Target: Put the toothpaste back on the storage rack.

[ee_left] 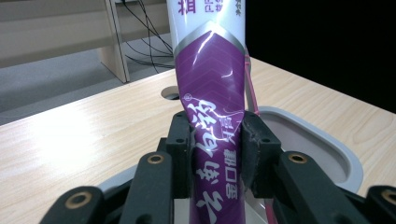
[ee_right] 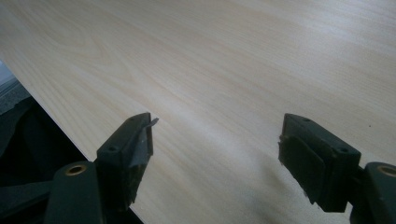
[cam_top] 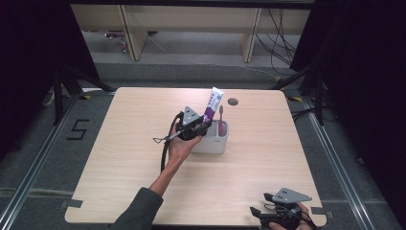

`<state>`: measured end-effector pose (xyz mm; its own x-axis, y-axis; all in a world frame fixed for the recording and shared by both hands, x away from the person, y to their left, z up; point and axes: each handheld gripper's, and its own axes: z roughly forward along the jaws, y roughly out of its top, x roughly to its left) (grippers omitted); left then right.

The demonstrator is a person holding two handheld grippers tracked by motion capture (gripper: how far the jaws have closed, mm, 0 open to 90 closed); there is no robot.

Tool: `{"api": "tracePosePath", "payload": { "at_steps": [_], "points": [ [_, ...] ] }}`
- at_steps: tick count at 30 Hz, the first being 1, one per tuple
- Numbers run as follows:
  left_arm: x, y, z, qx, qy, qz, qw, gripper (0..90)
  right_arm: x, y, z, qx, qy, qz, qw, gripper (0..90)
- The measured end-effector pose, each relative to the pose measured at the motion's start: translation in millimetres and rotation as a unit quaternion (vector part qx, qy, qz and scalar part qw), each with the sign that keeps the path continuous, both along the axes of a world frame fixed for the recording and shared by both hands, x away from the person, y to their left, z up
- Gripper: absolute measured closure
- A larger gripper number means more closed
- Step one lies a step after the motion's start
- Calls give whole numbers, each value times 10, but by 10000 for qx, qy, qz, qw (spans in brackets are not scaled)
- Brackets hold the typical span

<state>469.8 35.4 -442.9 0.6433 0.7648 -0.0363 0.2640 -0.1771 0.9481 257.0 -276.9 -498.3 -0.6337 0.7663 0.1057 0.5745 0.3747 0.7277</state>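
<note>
Purple-and-white toothpaste tube, upright, slightly tilted, lower end apparently inside grey holder mid-table

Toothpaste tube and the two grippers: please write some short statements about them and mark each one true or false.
1. The left gripper holds the toothpaste tube. True.
2. The tube is green. False: it is purple and white.
3. A pink toothbrush stands in the white holder. True.
4. The right gripper holds a cup. False: its jaws are open with nothing between them, over the table.
</note>
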Motion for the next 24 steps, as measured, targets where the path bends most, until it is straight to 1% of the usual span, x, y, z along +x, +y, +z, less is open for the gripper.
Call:
{"api": "tracePosePath", "payload": {
  "at_steps": [2,3,4,5,6,7,8,10,11,13,14,16,17,20,21,22,23,24],
  "points": [
    [-16,-10,6,120,-27,11,9999,669,0,1,1,4,-2,2,10000,267],
    [-23,-15,9,145,-37,6,9999,667,0,1,1,7,-2,5,10000,267],
    [-32,-20,13,129,-30,16,9999,657,0,1,1,1,0,4,10000,267],
    [-41,-20,27,114,-47,43,9999,621,0,1,-1,0,11,8,10000,266],
    [-51,-17,46,43,-105,79,9999,598,0,4,-3,20,35,23,10000,266],
    [-65,-7,82,-4,-171,90,9998,597,-12,18,-5,77,102,-27,9999,266],
    [-79,3,121,-14,-211,102,9997,577,-14,21,-4,97,131,-23,9999,266],
    [-103,27,195,0,-249,152,9996,544,-7,13,-3,51,42,-3,10000,266],
    [-113,43,225,-27,-277,169,9995,533,-12,19,-4,80,96,-29,9999,266],
    [-126,70,267,-78,-259,165,9995,520,-17,23,-1,107,158,-38,9998,266],
    [-131,82,280,-53,-283,180,9994,514,-3,11,-3,44,23,15,10000,266],
    [-137,100,289,-53,-242,167,9996,508,-6,8,4,-31,30,-3,10000,266],
    [-140,106,288,-57,-201,173,9996,506,-5,8,2,-33,30,1,10000,266],
    [-145,123,289,-49,-174,176,9997,502,-4,7,1,-35,30,-3,10000,266],
    [-145,125,288,-27,-154,144,9998,502,-13,17,0,26,95,-56,9999,266],
    [-147,125,287,0,-148,133,9998,502,-5,7,1,-30,34,-22,10000,266],
    [-151,124,286,18,-138,128,9998,502,-13,17,-1,27,95,-57,9999,266],
    [-152,125,284,39,-115,116,9999,502,-13,16,-1,21,89,-54,9999,266]
  ]
}}
